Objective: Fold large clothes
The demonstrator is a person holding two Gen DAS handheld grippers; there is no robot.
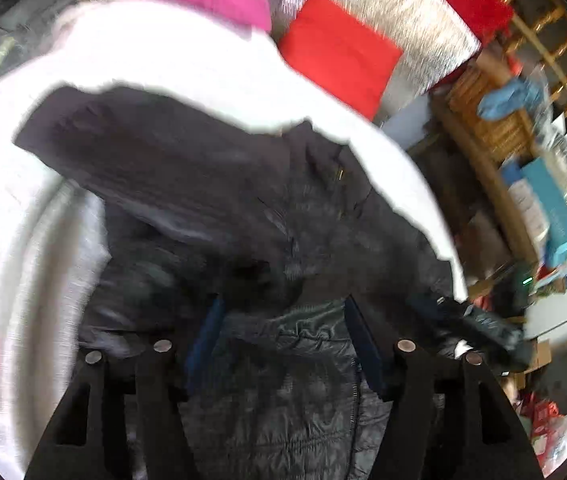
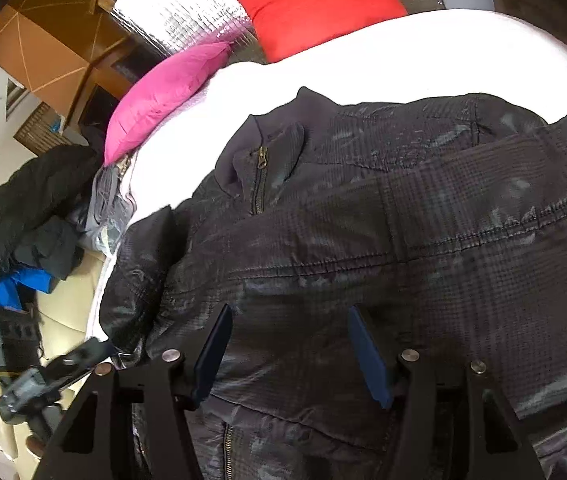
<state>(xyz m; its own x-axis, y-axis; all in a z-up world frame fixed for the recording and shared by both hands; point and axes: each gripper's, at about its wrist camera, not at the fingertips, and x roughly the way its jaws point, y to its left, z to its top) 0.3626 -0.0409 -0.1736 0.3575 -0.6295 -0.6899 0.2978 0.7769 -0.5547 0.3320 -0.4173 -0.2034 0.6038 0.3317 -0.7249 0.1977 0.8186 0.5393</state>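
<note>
A dark checked padded jacket [image 2: 363,220] lies spread on a white bed sheet [image 2: 363,76], collar and brass zipper [image 2: 261,160] toward the pillows. One sleeve [image 2: 503,172] lies folded across its chest. My right gripper [image 2: 289,344] hovers open over the jacket's lower front, its blue pads apart and gripping nothing. In the blurred left wrist view the same jacket [image 1: 263,220] fills the middle, a sleeve [image 1: 123,148] stretching up left. My left gripper [image 1: 283,324] is open just above the fabric, and its pads do not press on it.
A pink pillow [image 2: 171,92] and a red pillow [image 2: 315,4] lie at the head of the bed against a silver foil panel [image 2: 187,12]. A pile of dark and blue clothes [image 2: 31,220] sits beside the bed. Cluttered shelves [image 1: 543,184] stand past the bed's edge.
</note>
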